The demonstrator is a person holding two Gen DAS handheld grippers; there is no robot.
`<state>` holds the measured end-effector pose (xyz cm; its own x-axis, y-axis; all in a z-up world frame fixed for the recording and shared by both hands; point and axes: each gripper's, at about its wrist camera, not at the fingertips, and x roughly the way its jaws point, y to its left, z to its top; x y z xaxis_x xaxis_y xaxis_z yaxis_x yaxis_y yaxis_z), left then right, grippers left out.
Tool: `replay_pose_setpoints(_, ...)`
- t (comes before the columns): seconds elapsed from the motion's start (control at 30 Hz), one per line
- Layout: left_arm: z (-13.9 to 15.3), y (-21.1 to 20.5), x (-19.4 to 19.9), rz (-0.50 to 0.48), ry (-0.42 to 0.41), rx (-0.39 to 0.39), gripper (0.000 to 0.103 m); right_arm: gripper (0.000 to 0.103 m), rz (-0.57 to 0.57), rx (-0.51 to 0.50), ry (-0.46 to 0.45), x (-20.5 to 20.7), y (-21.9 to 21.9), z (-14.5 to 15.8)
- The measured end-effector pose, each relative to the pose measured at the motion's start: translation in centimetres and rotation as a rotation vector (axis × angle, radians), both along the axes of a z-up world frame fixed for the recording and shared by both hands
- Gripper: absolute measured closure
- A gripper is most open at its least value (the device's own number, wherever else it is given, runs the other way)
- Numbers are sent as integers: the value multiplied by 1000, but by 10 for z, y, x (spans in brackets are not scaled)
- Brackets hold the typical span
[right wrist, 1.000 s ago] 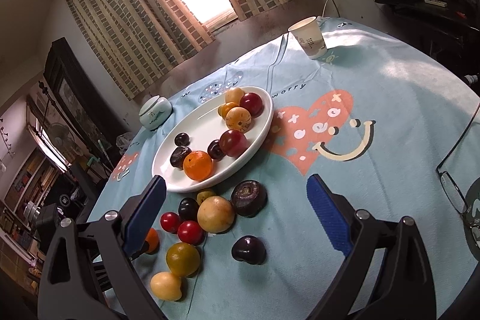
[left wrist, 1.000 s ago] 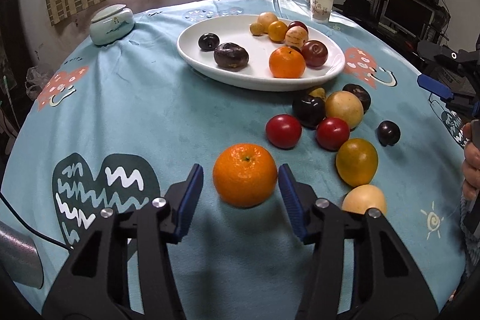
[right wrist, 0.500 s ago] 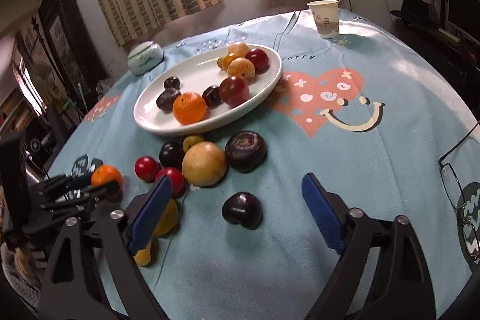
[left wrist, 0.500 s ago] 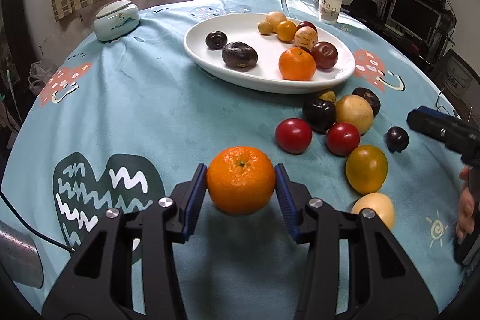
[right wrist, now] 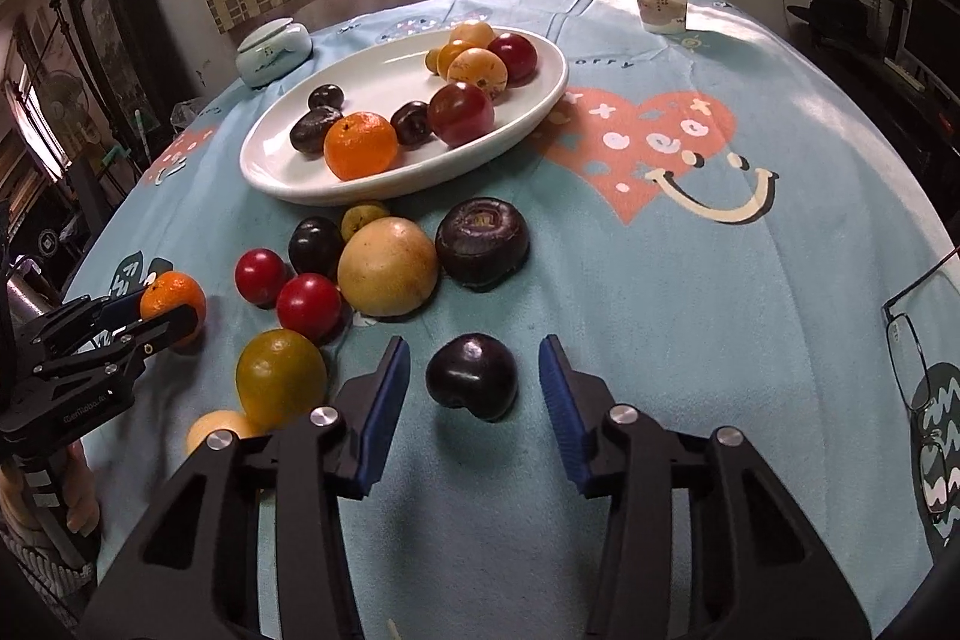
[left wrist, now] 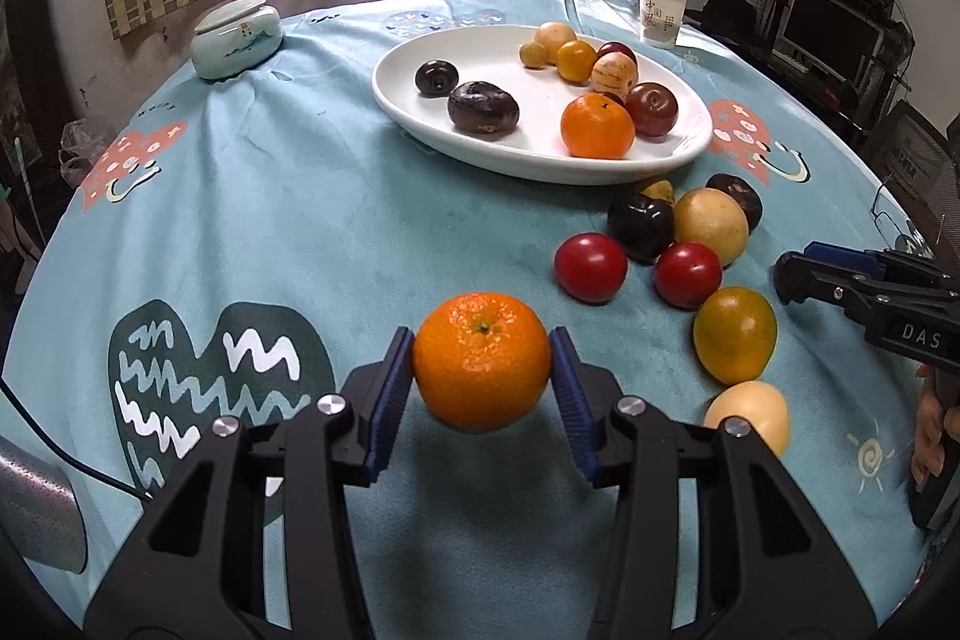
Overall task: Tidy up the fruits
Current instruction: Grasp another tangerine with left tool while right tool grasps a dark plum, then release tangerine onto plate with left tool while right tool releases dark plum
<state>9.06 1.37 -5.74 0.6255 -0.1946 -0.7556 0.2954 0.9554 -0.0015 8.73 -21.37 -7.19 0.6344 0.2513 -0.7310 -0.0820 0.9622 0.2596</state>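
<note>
Gripping an orange (left wrist: 482, 361) off the blue tablecloth (left wrist: 300, 232), the left gripper (left wrist: 482, 376) pressed both pads against it, short of the white plate (left wrist: 510, 154); opposite, the right gripper (right wrist: 474, 388) had just been closing around a dark plum (right wrist: 472, 384) on the cloth, pads not yet touching.

My left gripper (left wrist: 482, 388) and right gripper (right wrist: 474, 388) — black angular frames, ribbed blue pads (left wrist: 384, 400), silver screws (left wrist: 329, 405) behind each pad — white lettering.
</note>
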Motion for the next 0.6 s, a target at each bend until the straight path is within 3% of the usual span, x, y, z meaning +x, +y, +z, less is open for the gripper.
replay_pose_setpoints(0.13, -1, -1, 1, 0, 3, 2, 56, 70, 21, 7, 28, 4, 2, -5)
replay_pose_setpoints(0.27, -4, -3, 2, 0, 13, 6, 56, 71, 29, 6, 27, 3, 3, -6)
replay_pose_setpoints(0.4, 1, -1, 3, -8, 2, -21, 57, 72, 31, 67, 7, 1, -4, -4)
replay_pose_setpoints(0.6, 38, -6, 34, 15, -42, -62, 57, 72, 13, 86, -120, 11, -12, 41)
